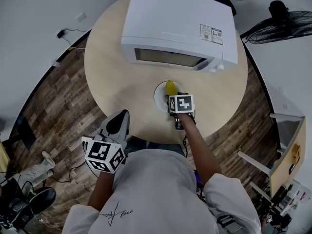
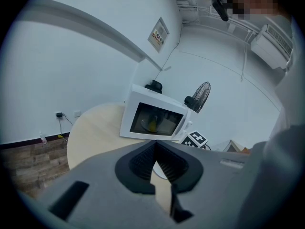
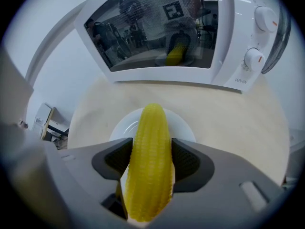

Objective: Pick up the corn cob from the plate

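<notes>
1. The right tongs (image 3: 151,162) are clamped on the corn cob (image 3: 150,161). One dark pad presses on each side of it, around the middle of its length.
2. The cob runs lengthwise between the pads. Its narrow tip pokes out forward, and its fat end sits back toward the camera.
3. That tip hangs over the white plate (image 3: 183,125). I honestly can't tell whether the cob is touching the plate or just clear of it.
4. From the head view, the right tongs' marker cube (image 1: 181,104) covers the near side of the plate. Only the yellow tip shows past it.
5. The left tongs (image 2: 155,149) are closed with the pad tips meeting and nothing held between them. They're off to the left at the near edge of the surface (image 1: 112,72), apart from the plate.
6. The surface is a round, light wood one.
7. Just behind the plate is a white microwave (image 1: 178,28) with its door shut. It has two knobs (image 3: 252,58) on the right side, and the glass shows a yellow reflection of the cob.
8. Further out there's a dark wood-plank floor (image 1: 53,101) and a black fan (image 1: 282,26) beyond the microwave on the right.
</notes>
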`<state>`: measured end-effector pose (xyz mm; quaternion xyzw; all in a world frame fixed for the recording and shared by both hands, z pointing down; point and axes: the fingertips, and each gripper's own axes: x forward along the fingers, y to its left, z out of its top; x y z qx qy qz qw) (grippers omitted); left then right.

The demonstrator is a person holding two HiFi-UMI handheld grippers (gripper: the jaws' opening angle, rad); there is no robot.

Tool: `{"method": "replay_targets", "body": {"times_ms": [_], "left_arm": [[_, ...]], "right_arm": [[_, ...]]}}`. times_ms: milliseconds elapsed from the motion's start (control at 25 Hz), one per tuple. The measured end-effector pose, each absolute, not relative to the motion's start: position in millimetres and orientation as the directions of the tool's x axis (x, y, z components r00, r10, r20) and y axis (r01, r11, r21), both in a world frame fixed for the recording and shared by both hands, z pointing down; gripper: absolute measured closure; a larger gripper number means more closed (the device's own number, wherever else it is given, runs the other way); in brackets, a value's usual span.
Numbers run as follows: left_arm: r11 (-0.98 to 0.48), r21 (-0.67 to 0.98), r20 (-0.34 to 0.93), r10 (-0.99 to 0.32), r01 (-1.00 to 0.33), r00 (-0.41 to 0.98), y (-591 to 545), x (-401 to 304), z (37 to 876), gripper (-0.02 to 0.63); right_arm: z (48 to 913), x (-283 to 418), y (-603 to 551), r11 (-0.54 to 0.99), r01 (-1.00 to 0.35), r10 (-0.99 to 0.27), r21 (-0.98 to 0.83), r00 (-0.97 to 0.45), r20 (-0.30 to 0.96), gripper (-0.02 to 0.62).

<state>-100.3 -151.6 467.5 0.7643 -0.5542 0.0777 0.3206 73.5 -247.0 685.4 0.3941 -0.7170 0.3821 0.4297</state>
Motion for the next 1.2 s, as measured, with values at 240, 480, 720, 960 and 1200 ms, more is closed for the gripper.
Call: {"method": "replay_targets", "body": {"times_ms": [240,480,720,960,1200], "left_arm": [[-0.184,0.405,0.469,-0.799,-0.896,0.376,-152.3,-100.0,467.5,0.614],[-0.191,0.405,0.460,-0.802,-0.894,0.380,-151.3,-100.2,464.6,0.614],[-0.198,0.403,0.454,-0.804,-0.893,0.383,-148.1,-101.0,462.6,0.614],[-0.202,0.402,0.448,-0.808,-0.893,0.384,-143.6,-103.6,459.9,0.614],[-0.208,0.402,0.443,-0.808,-0.892,0.388,-140.8,-105.2,458.4,0.614]], "right_arm": [[684.9,72.1,-246.3,0.393,-0.891,-0.230,-0.228,-0.336,0.913,0.327],[681.5,71.6,-243.7,0.381,-0.892,-0.228,-0.244,-0.347,0.910,0.327],[678.2,69.7,-242.2,0.382,-0.890,-0.235,-0.249,-0.354,0.905,0.328],[673.4,66.0,-239.6,0.391,-0.886,-0.246,-0.247,-0.360,0.900,0.328],[668.8,64.0,-239.5,0.395,-0.884,-0.259,-0.250,-0.368,0.893,0.328]]}}
